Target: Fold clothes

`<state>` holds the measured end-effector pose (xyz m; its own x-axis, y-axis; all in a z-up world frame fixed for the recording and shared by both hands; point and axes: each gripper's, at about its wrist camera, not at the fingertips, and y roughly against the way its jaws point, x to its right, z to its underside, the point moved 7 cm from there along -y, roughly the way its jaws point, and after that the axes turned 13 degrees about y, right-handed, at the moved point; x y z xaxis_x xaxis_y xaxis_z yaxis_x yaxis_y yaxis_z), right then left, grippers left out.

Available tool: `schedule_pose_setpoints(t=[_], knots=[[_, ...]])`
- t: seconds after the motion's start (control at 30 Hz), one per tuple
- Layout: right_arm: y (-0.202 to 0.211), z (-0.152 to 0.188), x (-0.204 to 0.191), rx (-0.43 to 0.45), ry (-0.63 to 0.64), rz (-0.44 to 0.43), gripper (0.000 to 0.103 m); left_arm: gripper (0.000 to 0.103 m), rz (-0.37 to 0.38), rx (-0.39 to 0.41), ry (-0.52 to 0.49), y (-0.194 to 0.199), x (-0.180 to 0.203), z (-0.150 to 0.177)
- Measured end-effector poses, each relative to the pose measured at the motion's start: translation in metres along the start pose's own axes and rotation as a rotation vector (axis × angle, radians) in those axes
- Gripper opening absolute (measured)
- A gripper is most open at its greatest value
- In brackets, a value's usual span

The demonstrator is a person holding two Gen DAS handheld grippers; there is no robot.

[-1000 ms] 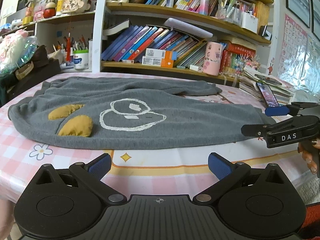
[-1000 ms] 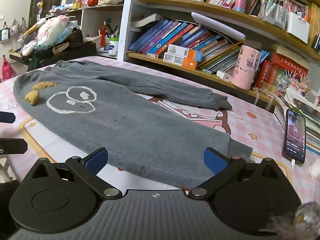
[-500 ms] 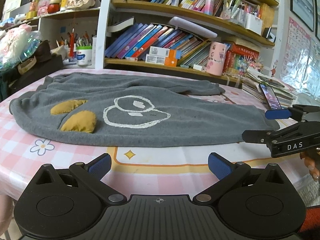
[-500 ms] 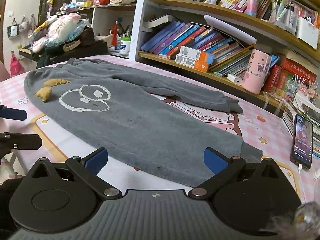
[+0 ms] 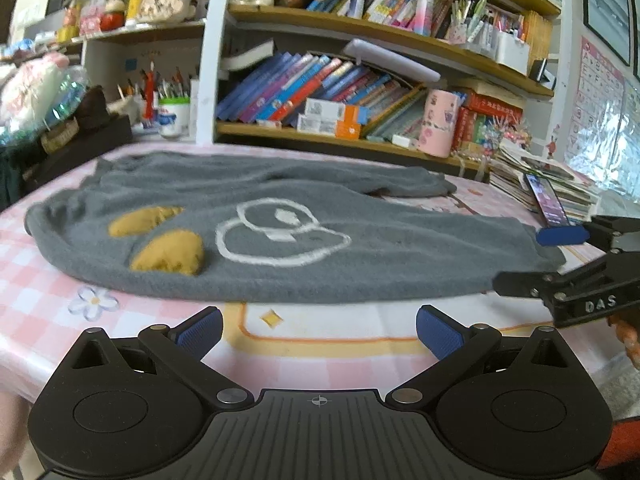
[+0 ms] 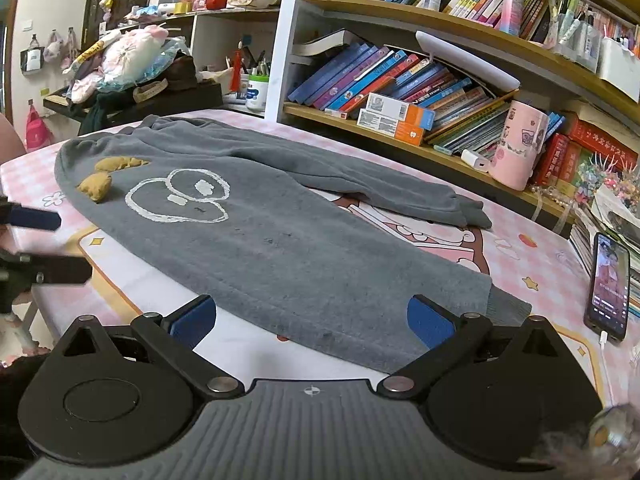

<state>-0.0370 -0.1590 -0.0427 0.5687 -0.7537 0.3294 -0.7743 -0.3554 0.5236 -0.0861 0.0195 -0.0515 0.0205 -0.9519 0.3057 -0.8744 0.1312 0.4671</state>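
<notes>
Grey trousers (image 5: 288, 248), one pair, lie flat on the pink checked tablecloth (image 5: 44, 316), long axis left to right: waist left, two cuffs right. Two mustard patches (image 5: 168, 258) sit left of one white outline drawing (image 5: 280, 236). Left gripper (image 5: 318, 330) gapes wide, empty; right gripper (image 6: 310, 320) likewise, at the near cuff. One phone (image 6: 608, 284) lies right.

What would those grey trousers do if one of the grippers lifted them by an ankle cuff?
Probably droop: the grey trousers lie limp and flat on the table, creased along the far leg. The fabric looks thick and fleecy, so likely soft, not slippery, and a little heavy. The rest would probably drag over the tablecloth. Both the left gripper and the right gripper are open, holding nothing.
</notes>
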Motion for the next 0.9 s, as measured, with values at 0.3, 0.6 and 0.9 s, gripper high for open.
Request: schedule_pose_setpoints(t=[0.3, 0.6, 0.9], knots=[[-0.007, -0.002, 0.001, -0.002, 0.002, -0.030, 0.103, 0.103, -0.031, 0.031, -0.020, -0.012, -0.016, -0.020], [-0.032, -0.018, 0.010, -0.015, 0.007, -0.088, 0.103, 0.103, -0.031, 0.015, -0.053, -0.037, -0.027, -0.047], [-0.058, -0.032, 0.030, -0.066, 0.041, -0.119, 0.103, 0.103, -0.026, -0.023, -0.100, -0.062, -0.037, -0.072]])
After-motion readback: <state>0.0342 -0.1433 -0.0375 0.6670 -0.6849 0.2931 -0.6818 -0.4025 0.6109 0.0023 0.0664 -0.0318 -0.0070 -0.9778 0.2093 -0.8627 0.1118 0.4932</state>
